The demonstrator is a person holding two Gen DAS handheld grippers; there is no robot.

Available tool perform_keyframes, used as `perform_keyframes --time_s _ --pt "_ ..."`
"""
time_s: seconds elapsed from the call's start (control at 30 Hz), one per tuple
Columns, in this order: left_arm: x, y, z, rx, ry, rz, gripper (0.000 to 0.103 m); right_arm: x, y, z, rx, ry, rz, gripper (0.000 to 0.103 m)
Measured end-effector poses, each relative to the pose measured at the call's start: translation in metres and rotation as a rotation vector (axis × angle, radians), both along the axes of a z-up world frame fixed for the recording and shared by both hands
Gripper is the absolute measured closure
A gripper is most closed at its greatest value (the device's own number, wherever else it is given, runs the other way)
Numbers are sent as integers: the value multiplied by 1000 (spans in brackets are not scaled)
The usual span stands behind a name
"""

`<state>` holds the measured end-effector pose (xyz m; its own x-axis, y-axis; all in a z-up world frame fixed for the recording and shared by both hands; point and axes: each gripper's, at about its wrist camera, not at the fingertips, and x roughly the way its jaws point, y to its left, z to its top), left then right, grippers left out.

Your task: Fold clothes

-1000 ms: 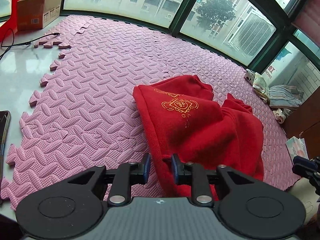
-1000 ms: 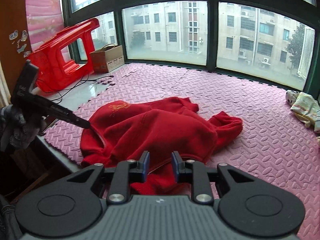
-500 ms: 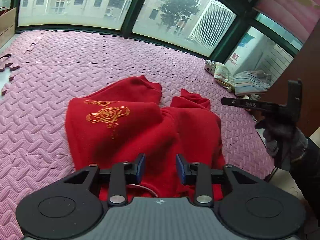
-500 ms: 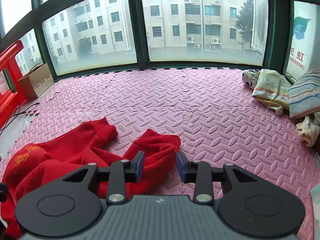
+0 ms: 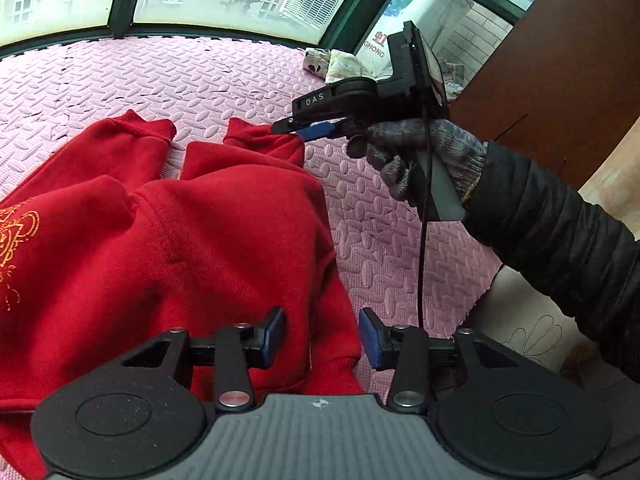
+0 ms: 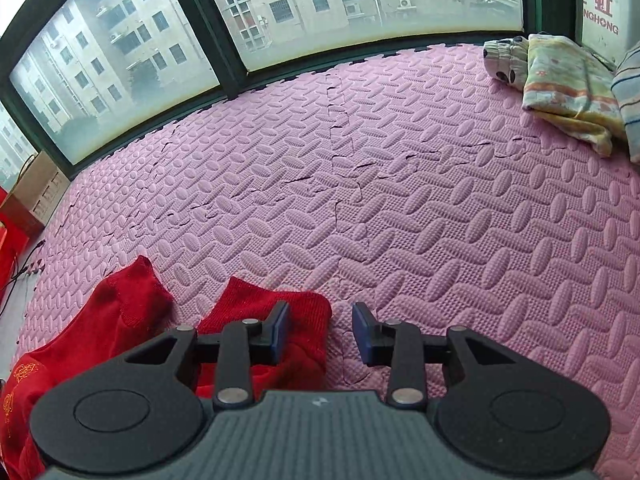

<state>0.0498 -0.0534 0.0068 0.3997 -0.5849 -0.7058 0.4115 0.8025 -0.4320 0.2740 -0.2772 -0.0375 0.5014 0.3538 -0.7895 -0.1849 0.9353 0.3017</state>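
On the pink foam mat (image 6: 440, 208) by the windows we see a red sweatshirt (image 5: 180, 248) lying rumpled, its two cuffed sleeve ends reaching away from us toward the glass and its body spreading back toward the near edge of the mat, so its long axis runs roughly from us to the windows. Gold embroidery shows on its left part, a scrolled emblem we cannot read. The only clear lettering nearby is "DAS" in white on the body of our right claw (image 5: 288, 127), seen from the left wrist camera, and red letters ending "GHONG" on a sign outside the right-hand pane. Our left claw (image 5: 322, 340) hovers over the near right hem of the sweatshirt; its jaws are opening, with red cloth showing beneath the gap but not pinched by the blue pads. Our right claw, held in a hand in a knitted glove (image 5: 420, 156) with a dark padded sleeve, sits at the cuff of the right sleeve end; in its own view its jaws stand partly apart, the edge of that cuff under the left finger and bare mat in the rest of the gap, nothing gripped. A heap of pale patterned clothes (image 6: 560, 88) lies well apart at the far right of the mat.
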Motion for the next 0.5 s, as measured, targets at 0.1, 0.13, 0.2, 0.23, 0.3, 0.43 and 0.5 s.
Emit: perform_keyframes --time_s 0.1,0.13,0.2,0.23,0.3,0.43,0.5 --pt "0 -1 -2 -6 5 -16 57 3 4 -3 13 15 28 72" --pt "0 -1 -1 -8 6 -18 57 4 5 -3 14 16 34 80" --pt "0 -1 2 -12 4 -20 57 6 9 -4 16 19 46 89" --pt "0 -1 3 -17 1 -24 57 7 11 -2 10 8 53 96" --pt "-1 -1 3 -26 0 -35 55 9 16 5 -13 -30 68 100" --pt "1 -3 -2 -28 18 -52 55 19 26 24 -68 -110 86 102" --pt "3 -1 -4 -39 23 -57 55 25 29 35 -93 -160 92 103"
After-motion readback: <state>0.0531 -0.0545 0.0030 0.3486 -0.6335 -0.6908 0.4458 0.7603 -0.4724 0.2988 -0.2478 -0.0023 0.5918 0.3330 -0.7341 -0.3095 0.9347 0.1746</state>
